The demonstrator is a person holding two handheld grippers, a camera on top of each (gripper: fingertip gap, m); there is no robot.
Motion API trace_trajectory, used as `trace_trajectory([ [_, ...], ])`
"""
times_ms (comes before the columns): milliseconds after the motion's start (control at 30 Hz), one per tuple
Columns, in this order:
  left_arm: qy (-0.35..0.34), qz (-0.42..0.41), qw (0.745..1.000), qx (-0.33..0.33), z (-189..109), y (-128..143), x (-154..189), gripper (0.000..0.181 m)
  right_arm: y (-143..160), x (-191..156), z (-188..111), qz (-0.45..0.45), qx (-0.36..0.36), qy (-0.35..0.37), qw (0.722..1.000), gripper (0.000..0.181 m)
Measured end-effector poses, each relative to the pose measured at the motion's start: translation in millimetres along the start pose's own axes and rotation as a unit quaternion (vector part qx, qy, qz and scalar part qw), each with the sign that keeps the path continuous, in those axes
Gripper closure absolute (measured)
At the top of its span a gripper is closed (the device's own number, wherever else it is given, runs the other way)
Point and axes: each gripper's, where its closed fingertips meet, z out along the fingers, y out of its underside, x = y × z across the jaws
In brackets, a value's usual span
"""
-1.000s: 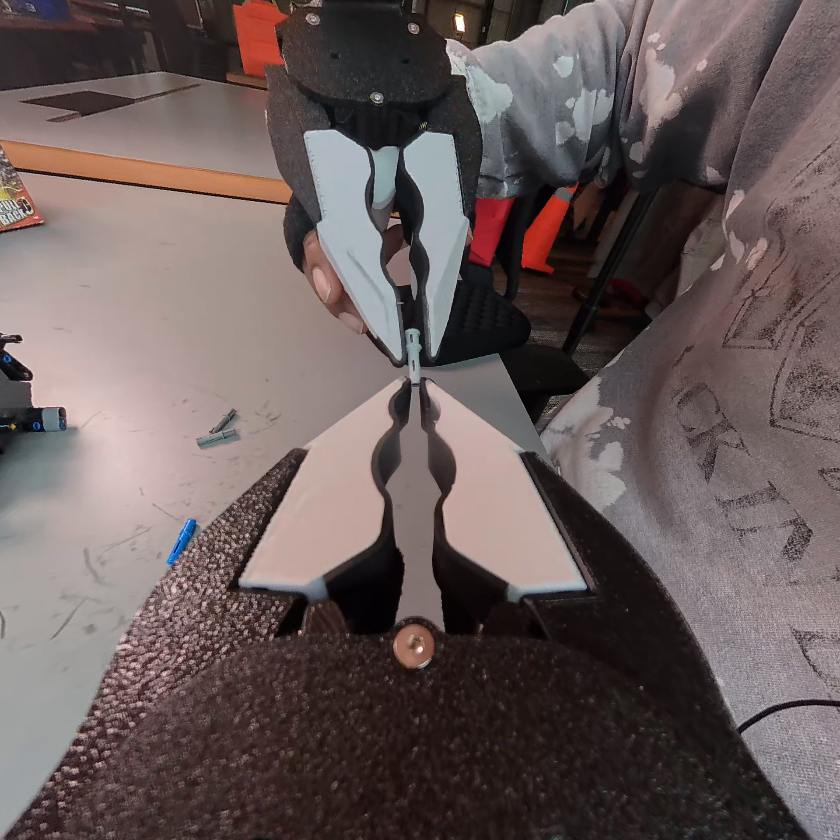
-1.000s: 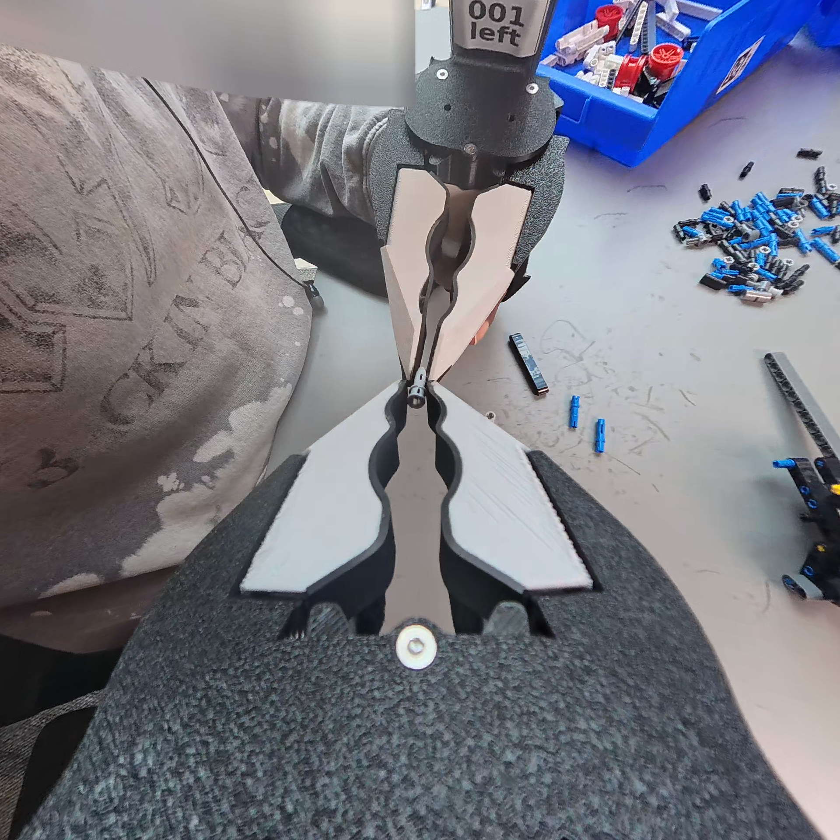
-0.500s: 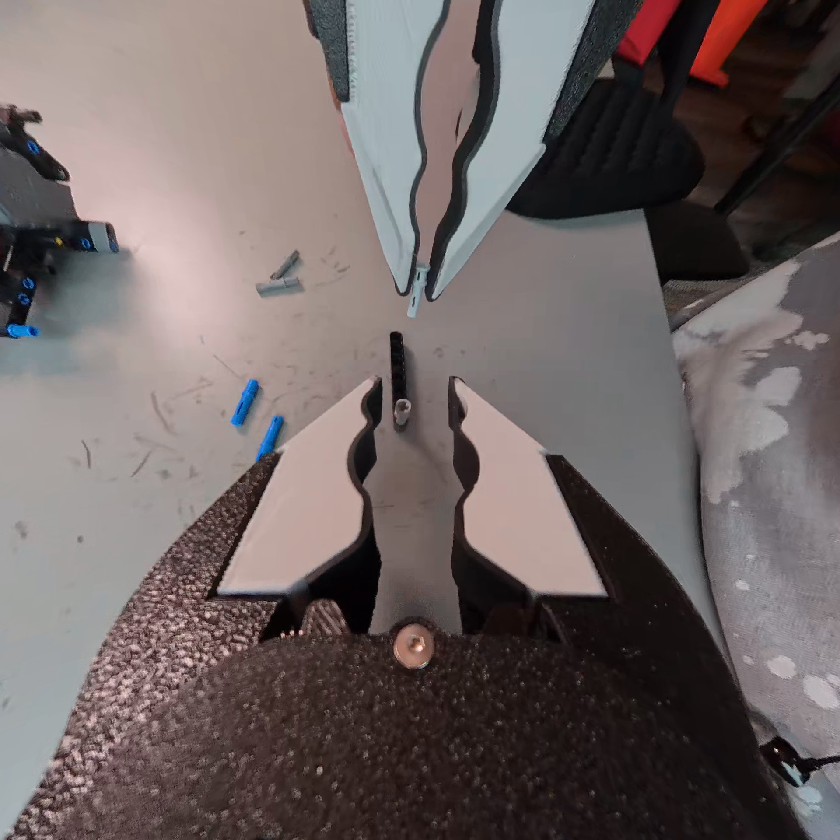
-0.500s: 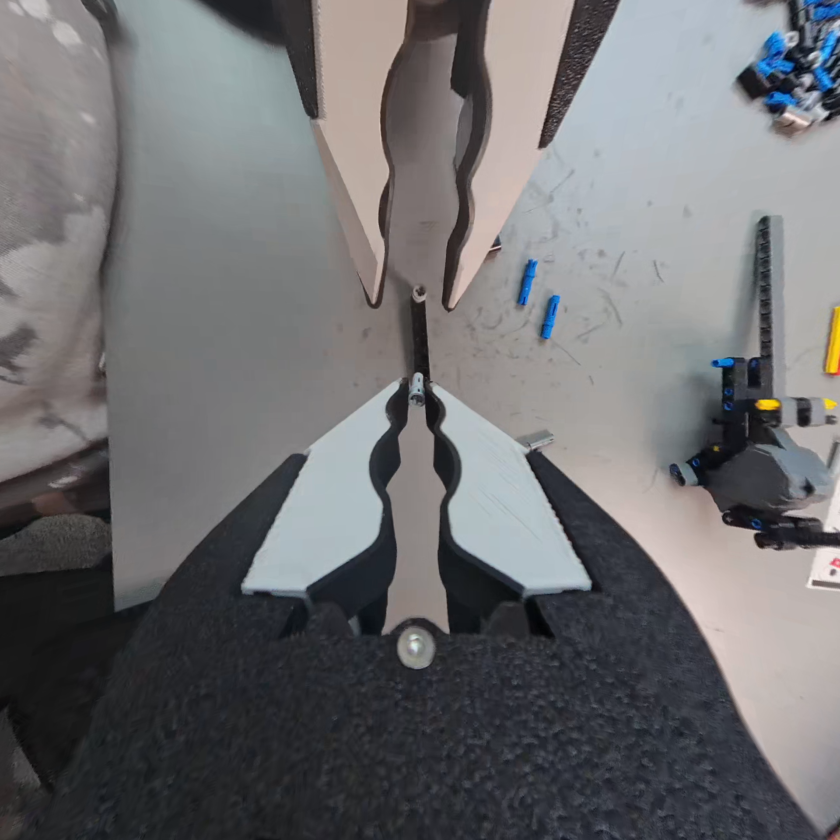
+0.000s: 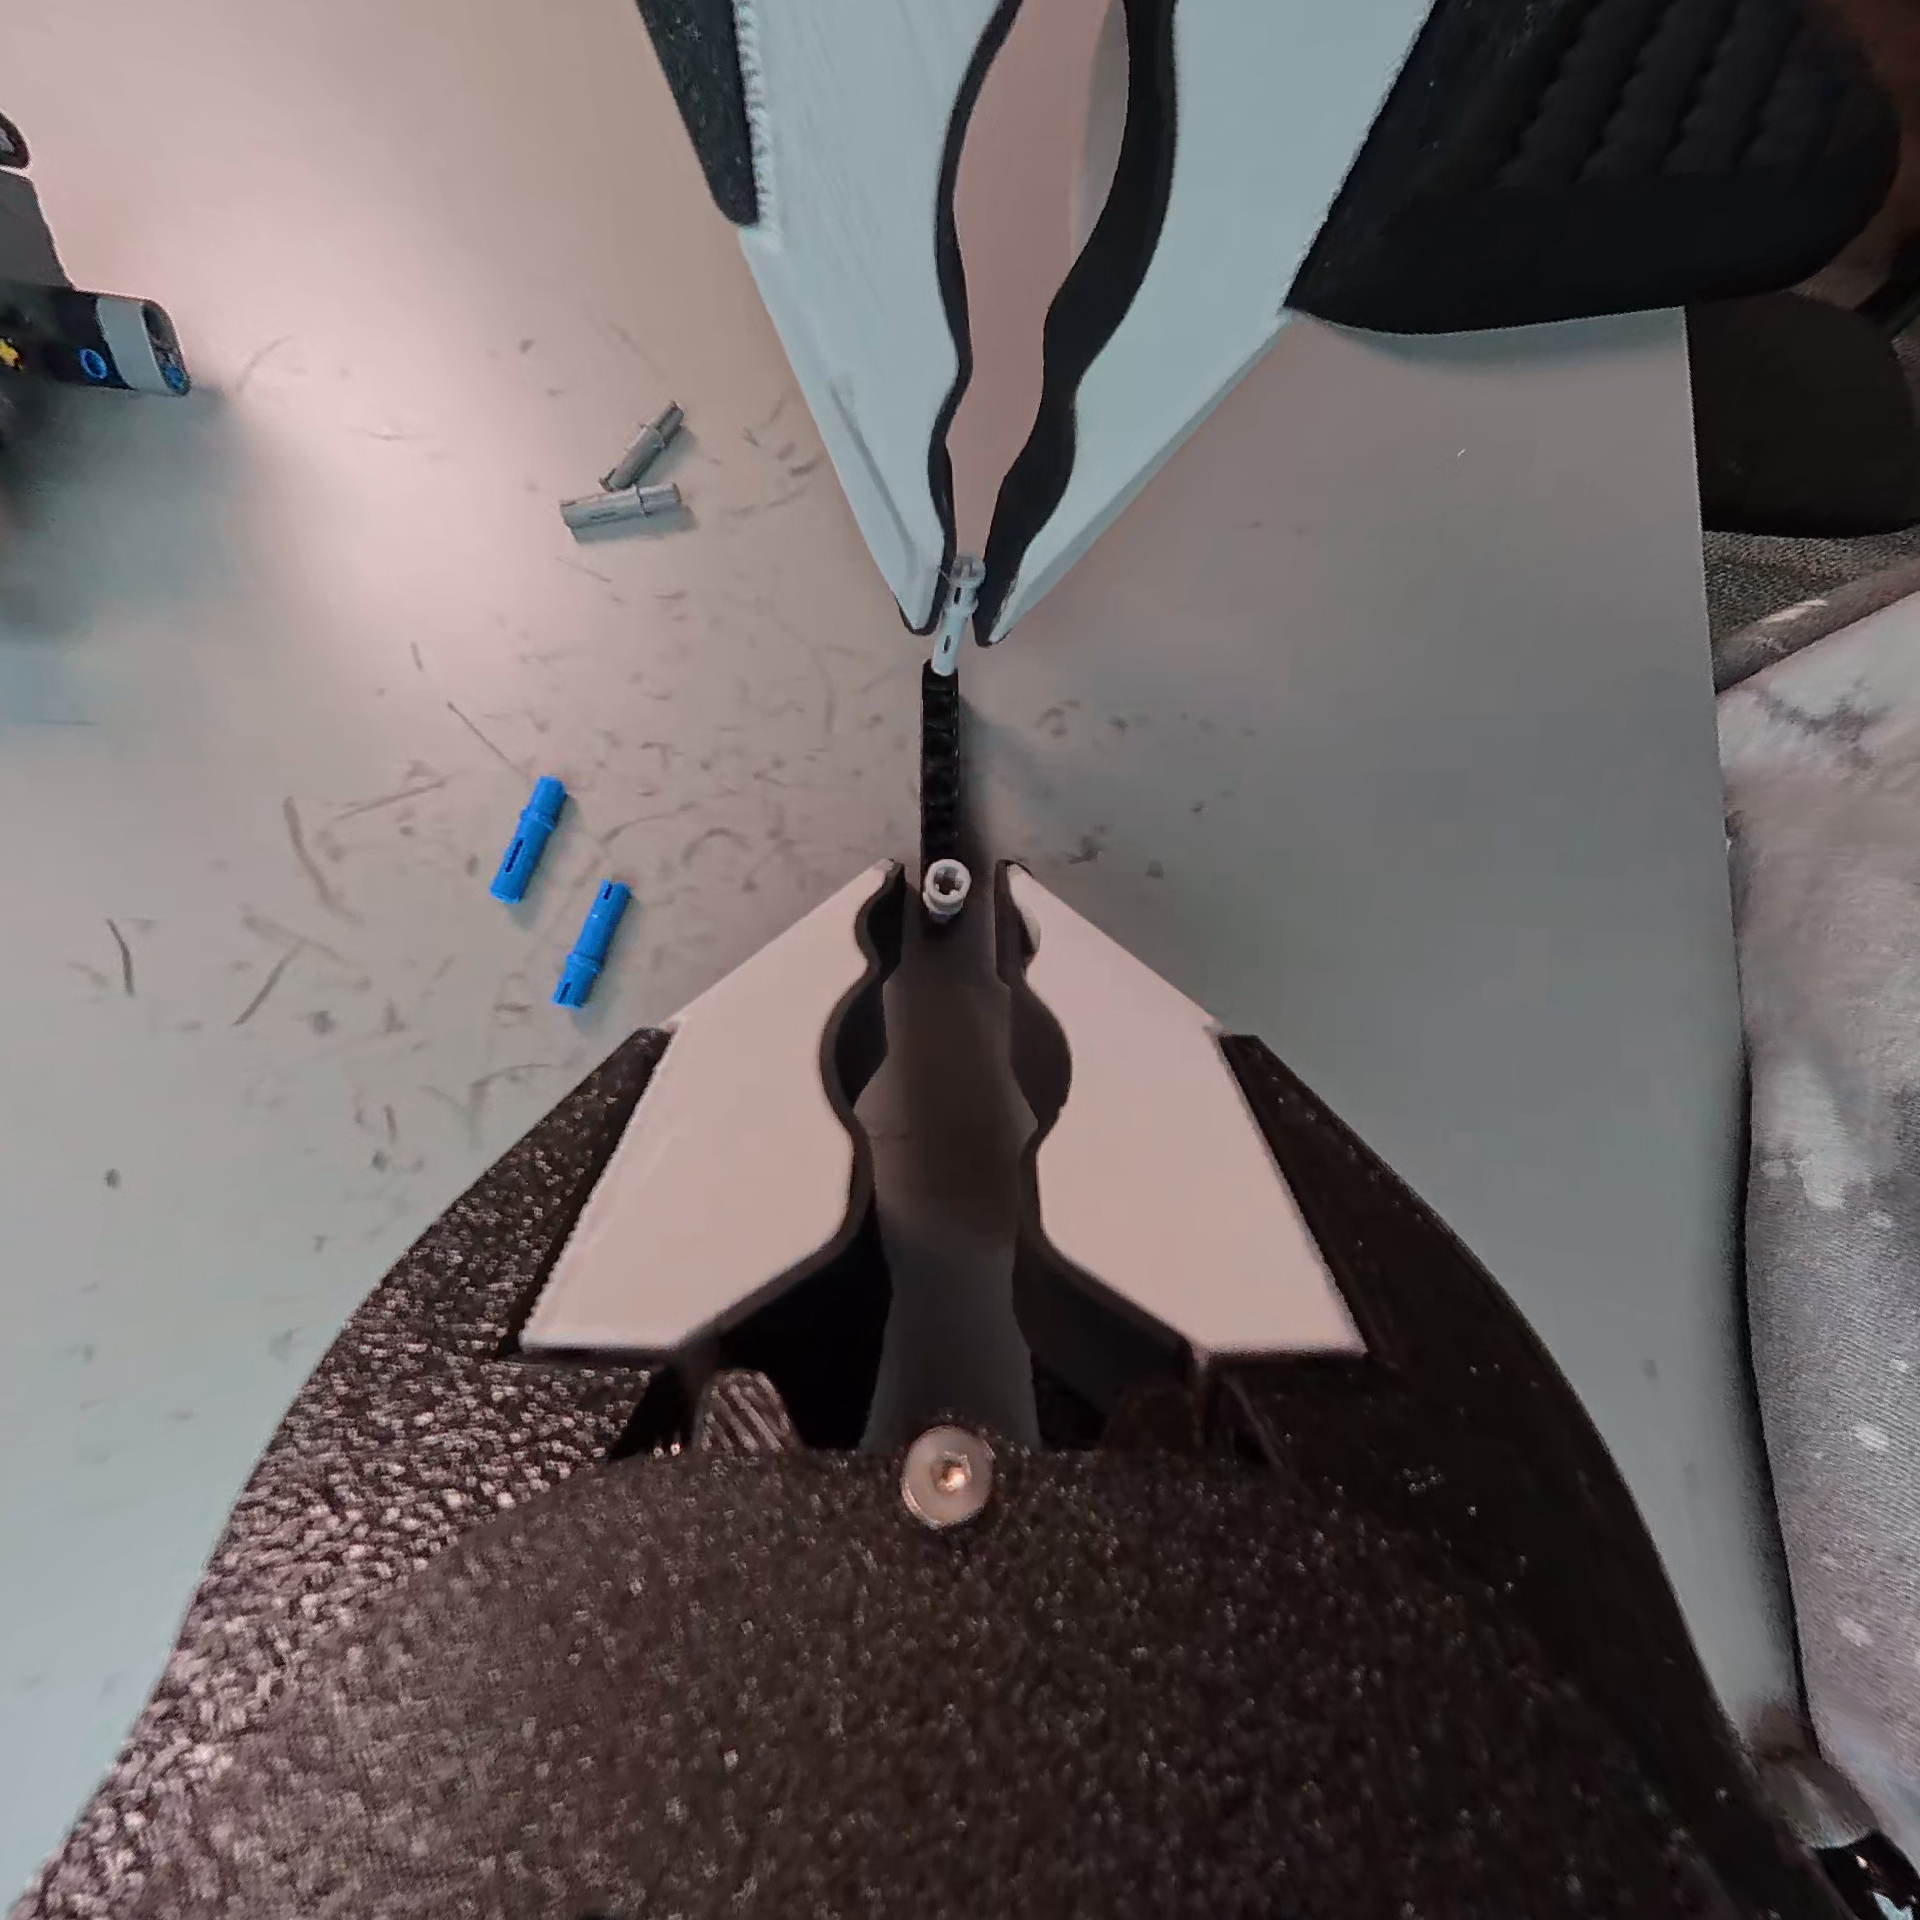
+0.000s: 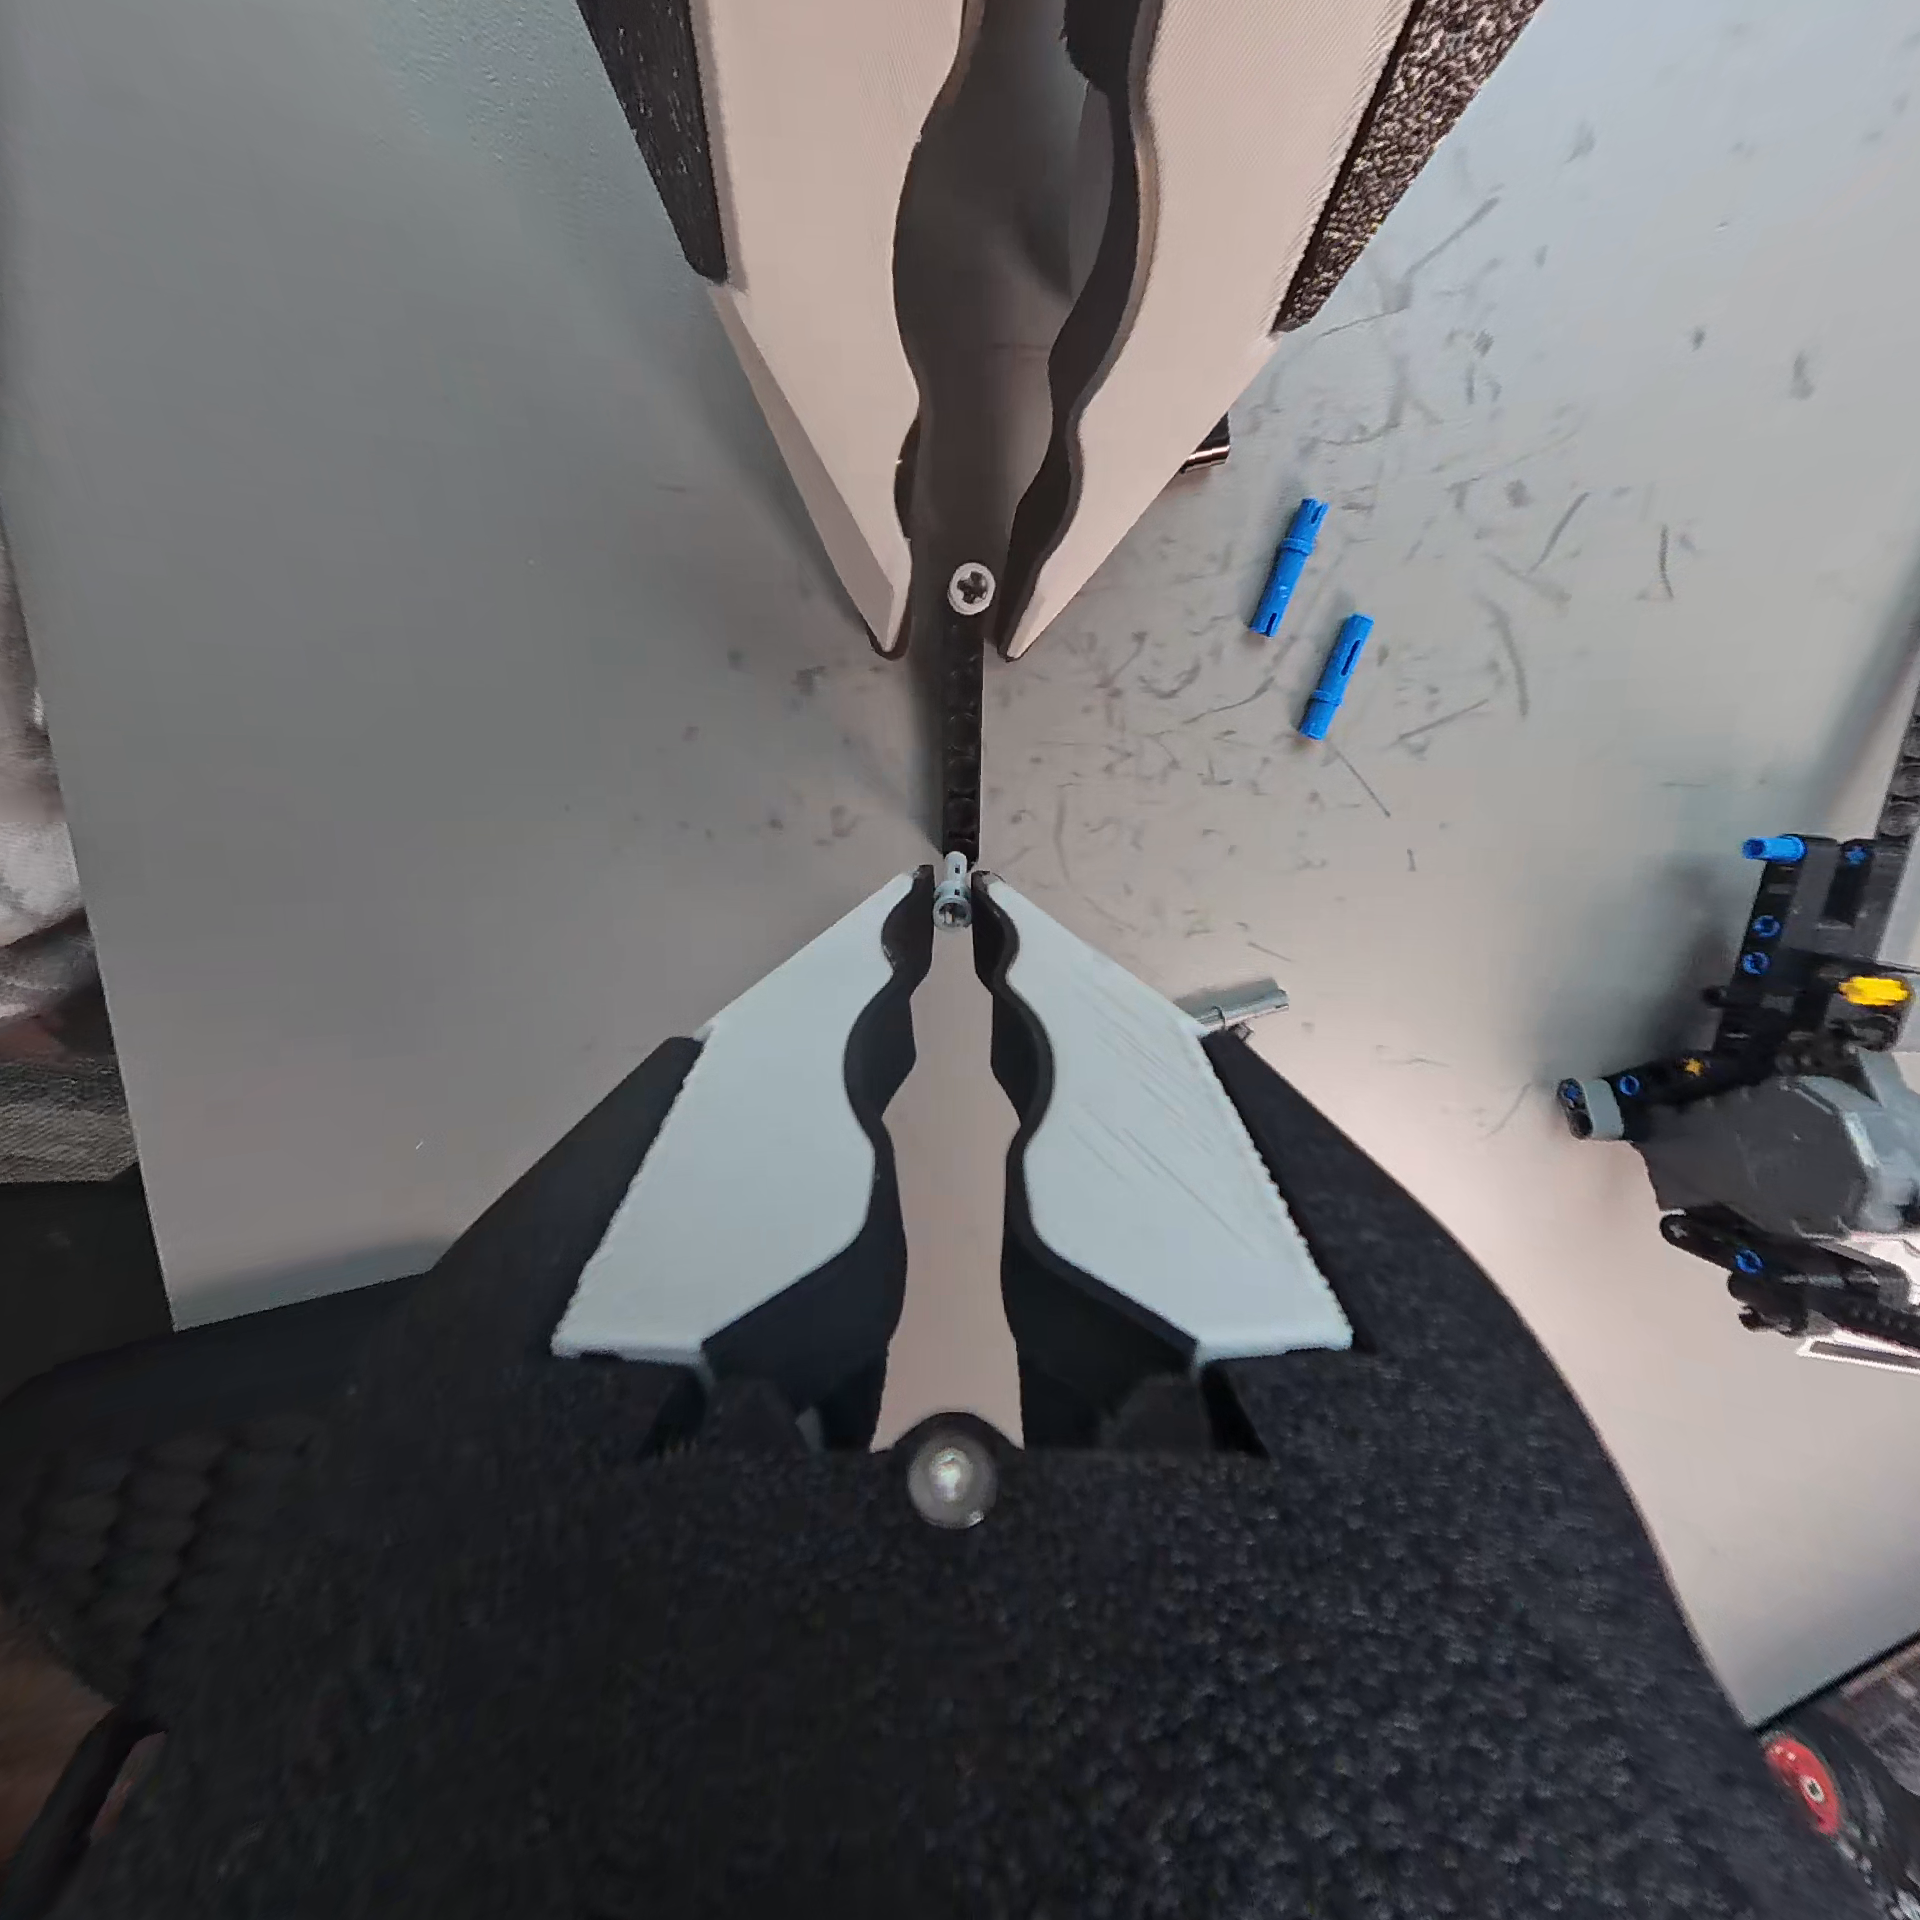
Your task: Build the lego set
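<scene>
We lowered both grippers to beam [image 5: 940, 764]: left gripper [image 5: 945, 883] slightly apart around pinned end, right gripper [image 6: 953, 883] clamped on pin [image 6: 953, 902], insertion next.

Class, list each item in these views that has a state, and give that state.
Left gripper: open, straddling black beam end.
Right gripper: shut on light grey pin.
Black beam: lying on table, between the grippers.
Blue pins: loose on table.
Partial model: part-built, untouched.
</scene>
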Motion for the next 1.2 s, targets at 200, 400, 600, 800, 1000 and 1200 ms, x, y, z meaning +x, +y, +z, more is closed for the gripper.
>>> trace_trajectory([
  [200,-0.012,0.0,1.0,-0.001,1,0,-4,0.172,-1,3,1,-0.004,-0.009,0.001,1.0,0.175],
  [400,-0.016,-0.001,1.0,-0.001,1,0,-5,0.173,-5,6,2,0.004,-0.013,-0.009,1.0,0.175],
  [600,-0.027,-0.002,1.0,-0.001,2,-2,-5,0.173,-2,6,3,0.027,-0.022,-0.026,0.999,0.175],
  [800,-0.04,-0.003,0.999,0.0,3,-3,-8,0.173,-2,10,3,0.103,-0.028,-0.04,0.994,0.175],
  [1000,-0.055,0.003,0.998,-0.001,4,-4,-10,0.173,-1,13,3,0.162,-0.032,-0.022,0.986,0.175],
  [1200,-0.069,0.003,0.998,-0.001,5,-5,-11,0.173,-1,19,4,0.229,-0.048,-0.006,0.972,0.175],
])
